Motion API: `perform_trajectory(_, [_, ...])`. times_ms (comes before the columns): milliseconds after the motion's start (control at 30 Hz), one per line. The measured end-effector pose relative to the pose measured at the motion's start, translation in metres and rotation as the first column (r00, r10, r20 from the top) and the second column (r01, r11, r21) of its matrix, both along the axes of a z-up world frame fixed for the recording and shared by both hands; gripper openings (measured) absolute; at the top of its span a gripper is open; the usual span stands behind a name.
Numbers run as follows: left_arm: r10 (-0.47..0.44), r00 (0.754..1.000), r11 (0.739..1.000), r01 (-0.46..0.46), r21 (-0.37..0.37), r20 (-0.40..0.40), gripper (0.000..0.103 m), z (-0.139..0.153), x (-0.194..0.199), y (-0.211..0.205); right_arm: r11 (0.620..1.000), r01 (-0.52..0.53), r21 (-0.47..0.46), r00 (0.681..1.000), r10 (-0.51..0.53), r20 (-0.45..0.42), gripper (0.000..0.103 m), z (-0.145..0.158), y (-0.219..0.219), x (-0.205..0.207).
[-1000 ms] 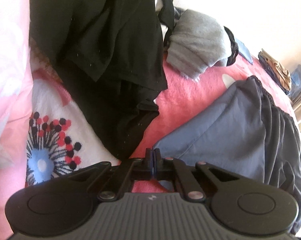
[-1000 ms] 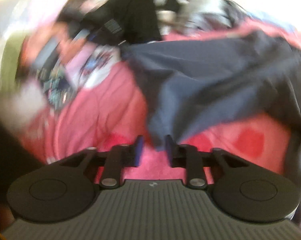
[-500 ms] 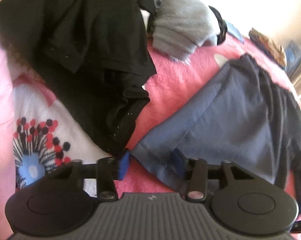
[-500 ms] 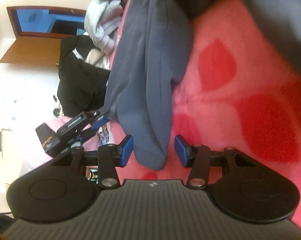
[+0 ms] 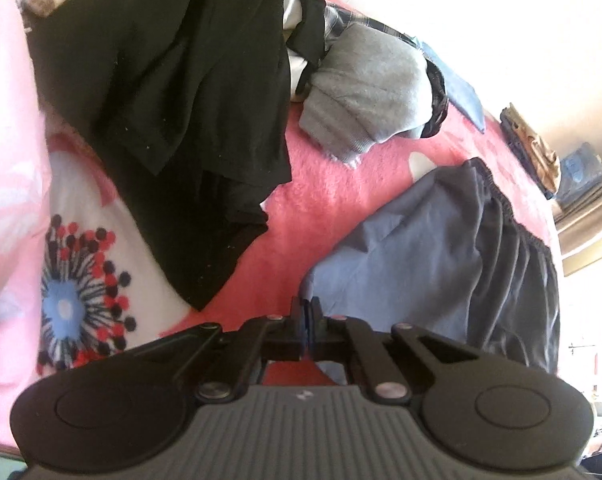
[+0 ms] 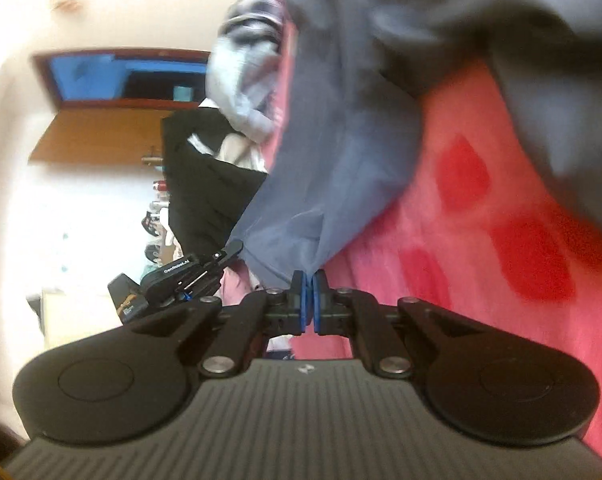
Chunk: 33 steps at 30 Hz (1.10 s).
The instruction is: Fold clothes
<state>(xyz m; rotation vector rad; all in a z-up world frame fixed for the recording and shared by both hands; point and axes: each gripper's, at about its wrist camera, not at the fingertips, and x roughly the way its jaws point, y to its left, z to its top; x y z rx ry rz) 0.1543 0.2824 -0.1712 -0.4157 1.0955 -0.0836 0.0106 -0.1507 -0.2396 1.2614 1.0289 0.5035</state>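
Here, both hand-held grippers pinching blue shorts

Bright bedroom, pale walls.
A wooden door stands open against the cream wall; a pink flowered blanket covers the bed.

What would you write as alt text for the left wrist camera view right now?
The left gripper is shut on a corner of the blue-grey shorts, which lie on a pink blanket. Beyond them are a black garment and a bundled grey garment.
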Motion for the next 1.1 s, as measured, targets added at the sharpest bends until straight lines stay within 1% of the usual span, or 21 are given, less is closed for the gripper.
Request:
perform_trajectory(67, [-0.006, 1.000, 0.999, 0.006, 0.045, -0.006, 0.002, -0.001, -0.003, 0.000, 0.999, -0.028, 0.024, 1.000, 0.027, 0.008, 0.001, 0.003, 0.009, -0.004])
perform_trajectory(133, [-0.009, 1.000, 0.995, 0.012, 0.102, -0.030, 0.002, -0.012, -0.003, 0.000, 0.997, -0.079, 0.008, 0.997, 0.079, -0.009, 0.001, 0.000, 0.022, -0.007])
perform_trajectory(200, [-0.006, 0.998, 0.991, 0.016, 0.130, -0.070, 0.002, -0.025, -0.002, 0.003, 0.992, -0.127, -0.028, 0.989, 0.124, -0.074, 0.001, -0.017, 0.031, -0.011])
perform_trajectory(267, [-0.004, 0.996, 0.991, 0.017, 0.136, -0.094, 0.002, -0.035, -0.001, 0.004, 0.990, -0.138, -0.036, 0.981, 0.132, -0.144, 0.001, -0.035, 0.039, -0.015])
perform_trajectory(333, [-0.013, 0.996, 0.986, 0.027, 0.162, -0.088, 0.002, -0.039, -0.001, 0.002, 0.991, -0.129, -0.035, 0.979, 0.121, -0.163, 0.001, -0.042, 0.042, -0.016])
perform_trajectory(400, [-0.026, 0.997, 0.979, 0.040, 0.198, -0.076, 0.001, -0.039, -0.001, -0.001, 0.991, -0.123, -0.045, 0.982, 0.115, -0.152, 0.001, -0.040, 0.042, -0.016])
perform_trajectory(467, [-0.045, 0.998, 0.962, 0.058, 0.266, -0.052, 0.001, -0.039, -0.002, -0.005, 0.989, -0.132, -0.071, 0.982, 0.121, -0.143, 0.001, -0.039, 0.045, -0.016])
perform_trajectory(600, [-0.072, 0.996, 0.941, 0.083, 0.328, -0.045, 0.001, -0.047, -0.003, -0.010, 0.980, -0.152, -0.131, 0.982, 0.134, -0.134, 0.001, -0.045, 0.056, -0.014])
perform_trajectory(633, [-0.077, 0.996, 0.933, 0.088, 0.349, -0.045, 0.001, -0.050, -0.004, -0.012, 0.975, -0.157, -0.156, 0.982, 0.137, -0.129, 0.001, -0.049, 0.059, -0.012])
perform_trajectory(700, [-0.087, 0.995, 0.918, 0.097, 0.385, -0.044, 0.001, -0.056, -0.005, -0.015, 0.972, -0.160, -0.174, 0.981, 0.137, -0.136, 0.002, -0.056, 0.063, -0.010])
perform_trajectory(800, [-0.119, 0.993, 0.881, 0.114, 0.460, -0.017, 0.002, -0.059, -0.008, -0.022, 0.964, -0.175, -0.201, 0.979, 0.148, -0.143, 0.004, -0.062, 0.064, -0.014])
perform_trajectory(867, [-0.143, 0.990, 0.851, 0.115, 0.513, 0.015, 0.002, -0.060, -0.010, -0.028, 0.954, -0.194, -0.227, 0.977, 0.167, -0.133, 0.004, -0.060, 0.069, -0.017])
perform_trajectory(900, [-0.154, 0.988, 0.841, 0.118, 0.527, 0.025, 0.004, -0.060, -0.011, -0.029, 0.949, -0.201, -0.241, 0.977, 0.176, -0.123, 0.004, -0.059, 0.069, -0.020])
perform_trajectory(933, [-0.159, 0.987, 0.836, 0.119, 0.536, 0.029, 0.005, -0.058, -0.011, -0.029, 0.944, -0.208, -0.256, 0.976, 0.184, -0.112, 0.004, -0.058, 0.069, -0.024])
perform_trajectory(967, [-0.160, 0.987, 0.833, 0.117, 0.541, 0.032, 0.010, -0.057, -0.012, -0.029, 0.940, -0.214, -0.267, 0.976, 0.192, -0.104, 0.004, -0.058, 0.070, -0.024])
perform_trajectory(1033, [-0.163, 0.985, 0.833, 0.110, 0.543, 0.050, 0.012, -0.051, -0.015, -0.027, 0.932, -0.223, -0.284, 0.974, 0.205, -0.092, 0.004, -0.055, 0.070, -0.027])
perform_trajectory(1100, [-0.174, 0.981, 0.833, 0.102, 0.544, 0.083, 0.018, -0.043, -0.019, -0.027, 0.928, -0.229, -0.294, 0.973, 0.213, -0.084, 0.004, -0.054, 0.070, -0.027])
